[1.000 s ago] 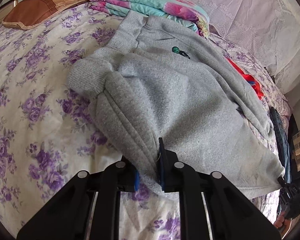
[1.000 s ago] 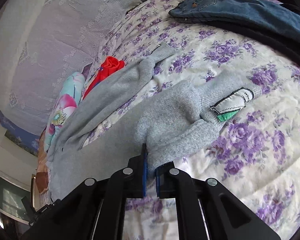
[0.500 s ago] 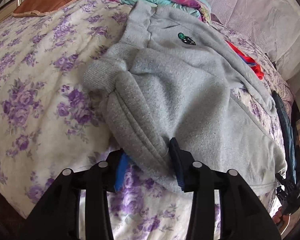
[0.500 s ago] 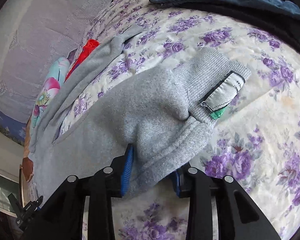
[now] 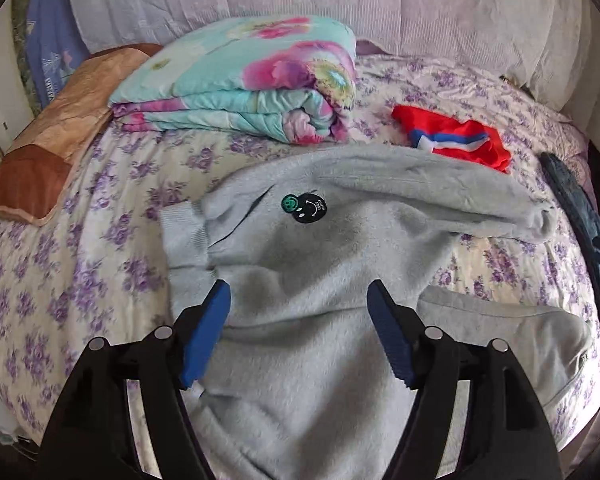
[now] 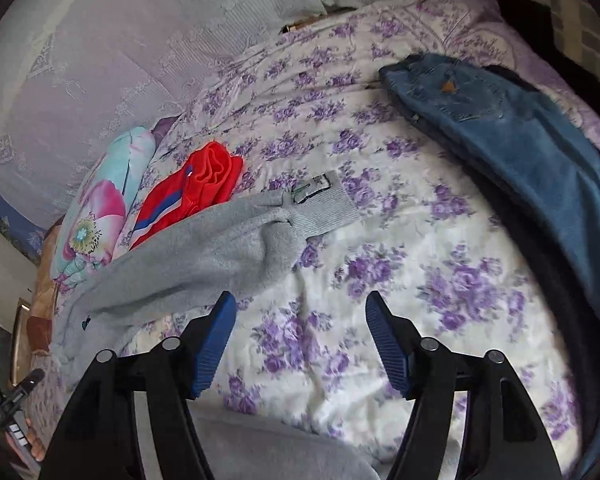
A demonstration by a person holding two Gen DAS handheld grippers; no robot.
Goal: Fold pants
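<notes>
We see the grey pants (image 5: 320, 264) spread across the bed (image 5: 80, 264), on its purple-flowered sheet, with one leg stretched toward the far right and the other doubled nearer to us. A round dark patch (image 5: 304, 208) sits on the upper front.

Behind the pants a folded floral quilt (image 5: 244, 84) lies just beyond the waistband, and a brown pillow (image 5: 56, 136) rests at the far left edge. A red garment (image 5: 456, 140) with blue and white stripes lies just beside the far leg, touching or nearly so. In the right wrist view folded blue jeans (image 6: 500, 128) lie along the right side of the bed, well apart from the grey cuff (image 6: 320, 208) with its sewn label.

Our left gripper (image 5: 298, 328) hovers over the grey cloth with its fingers spread wide, holding nothing. Our right gripper (image 6: 300, 336) is likewise spread, over bare sheet between the grey leg and the jeans, where open room remains.

The near hem of the pants is cut off below both views, and the label's print is too small to read. A pale drape (image 5: 340, 4) closes the far side.
</notes>
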